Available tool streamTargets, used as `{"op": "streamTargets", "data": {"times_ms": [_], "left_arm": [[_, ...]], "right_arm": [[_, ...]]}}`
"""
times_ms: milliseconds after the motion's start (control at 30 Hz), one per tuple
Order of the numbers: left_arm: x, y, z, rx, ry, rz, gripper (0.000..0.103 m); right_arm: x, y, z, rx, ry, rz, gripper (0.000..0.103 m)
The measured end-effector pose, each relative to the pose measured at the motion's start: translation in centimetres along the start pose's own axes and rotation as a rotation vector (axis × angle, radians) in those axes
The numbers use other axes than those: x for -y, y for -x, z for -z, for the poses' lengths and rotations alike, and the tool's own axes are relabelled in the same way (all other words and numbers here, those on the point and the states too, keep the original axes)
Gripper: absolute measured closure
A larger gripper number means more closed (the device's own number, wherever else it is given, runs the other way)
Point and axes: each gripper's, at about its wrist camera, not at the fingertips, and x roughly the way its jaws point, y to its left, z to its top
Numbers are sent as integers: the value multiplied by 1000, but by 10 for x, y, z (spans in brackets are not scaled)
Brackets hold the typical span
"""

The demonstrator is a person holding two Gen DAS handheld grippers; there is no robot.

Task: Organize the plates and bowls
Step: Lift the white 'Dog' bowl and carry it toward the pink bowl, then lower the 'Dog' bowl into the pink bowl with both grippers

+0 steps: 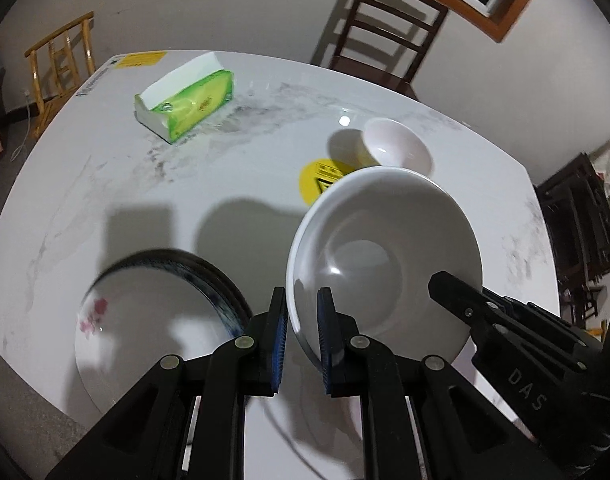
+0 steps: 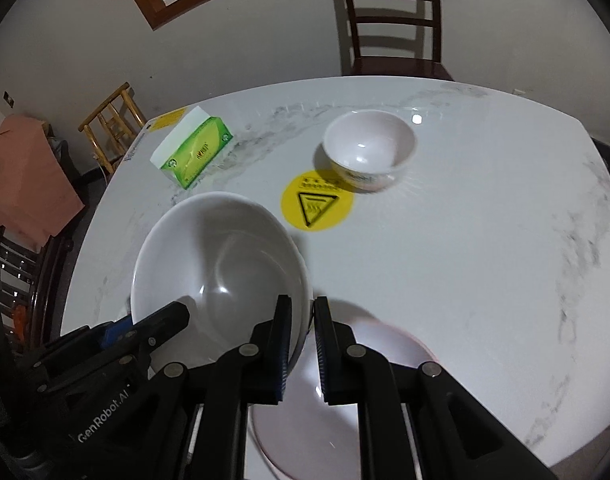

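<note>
A large white bowl (image 1: 385, 256) (image 2: 217, 256) hangs tilted above the marble table, held from both sides. My left gripper (image 1: 302, 300) is shut on its left rim, one pad inside and one outside. On the opposite rim my right gripper (image 2: 303, 308) is shut the same way. Each gripper shows in the other's view, the right gripper (image 1: 441, 284) reaching into the bowl and the left gripper (image 2: 181, 312) at its near edge. A plate with pink flowers and a dark rim (image 1: 145, 320) lies on the table below left. A small white bowl (image 1: 397, 146) (image 2: 369, 148) stands farther back.
Another pale plate with a pinkish rim (image 2: 385, 352) lies under my right gripper. A green tissue pack (image 1: 185, 100) (image 2: 193, 152) sits at the back left, and a round yellow warning sticker (image 1: 319, 180) (image 2: 317, 200) marks the table's middle. A dark wooden chair (image 1: 385, 20) (image 2: 393, 20) stands behind the table.
</note>
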Motion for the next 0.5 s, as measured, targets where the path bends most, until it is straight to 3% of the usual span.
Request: {"op": "streamTargets", "data": {"times_ms": [233,500], "left_arm": [[37,-2,36,-35,-60,10,91],[60,-23,67,-108,-97,-5,91]], "right_arm": [[35,17,36,-4,-46,27,91],[59,3,68,-56,-79,36,91]]}}
